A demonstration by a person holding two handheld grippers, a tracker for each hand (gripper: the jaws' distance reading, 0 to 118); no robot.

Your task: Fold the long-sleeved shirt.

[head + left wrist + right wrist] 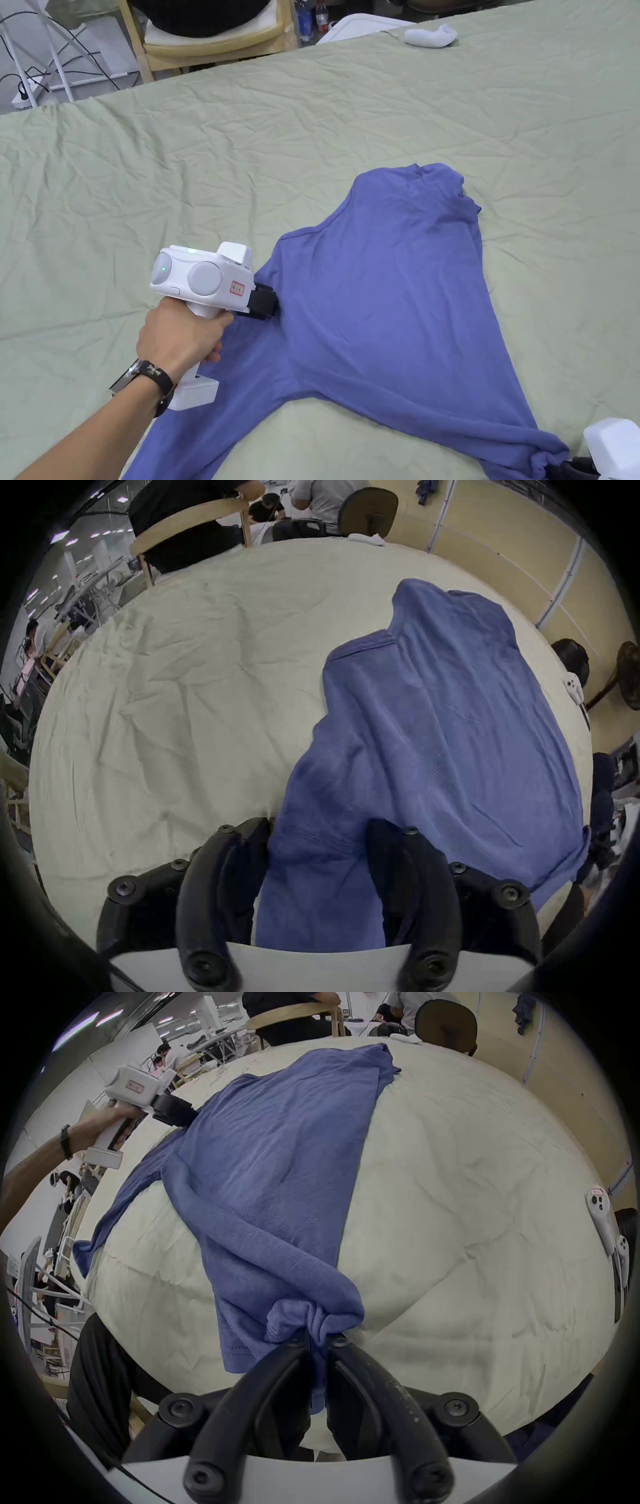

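Wrinkled pale-green cloth is covering the table (187, 156), where the blue long-sleeved knit shirt (387, 300) is lying toward the near right corner. Left gripper (318, 830) is straddling the shoulder wide, right gripper (317, 1338) pinching the bunched hem; pulling evenly should flatten it best.

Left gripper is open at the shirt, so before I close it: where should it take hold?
Grip the shirt at its left edge by the armpit, coming in from the left with the left gripper. Cloth already lies between its open fingers there; the right gripper pinches the hem corner.
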